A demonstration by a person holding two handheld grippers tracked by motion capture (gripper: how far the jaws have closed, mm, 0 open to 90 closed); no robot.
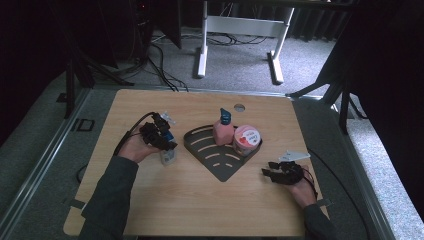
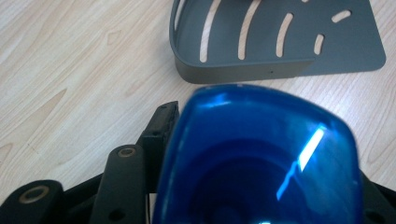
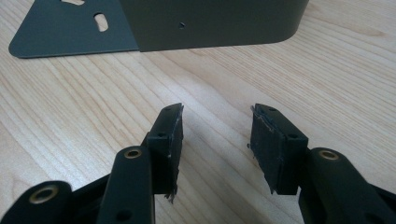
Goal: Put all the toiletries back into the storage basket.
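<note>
Closed on a blue-capped bottle [image 2: 261, 158], the jaws of the left gripper [image 1: 162, 137]: glossy blue cap swelling between them in the left gripper view, one black pad [image 2: 161, 128] hard against its side, the other hidden behind the cap. Seen from the high view, bottle [image 1: 167, 152] upright on the desk [image 1: 200, 200], pale body below, cap under the gripper, left hand [image 1: 135, 147] behind it, cable looping back toward the sleeve. Just right of the bottle, apart from it, a dark grey slotted corner tray [image 1: 220, 160], rounded wall toward the far side, flat point toward the near edge. In the tray's back part, a pink bottle with a blue top [image 1: 224, 131] and, touching or nearly touching it on the right, a round pink tub with a white lid [image 1: 247, 139].

About half apart and holding nothing, the jaws of the right gripper [image 1: 274, 170]: bare wood between the two worn black pads [image 3: 170, 140] in the right gripper view, tray wall [image 3: 210, 23] just ahead, not touched. In the high view, low over the desk to the right of the tray, right hand [image 1: 302, 187] behind, grey three-cornered plate on top, cable running off the right edge. Beyond the desk, grey carpet, cables and a white frame's legs [image 1: 202, 55].
</note>
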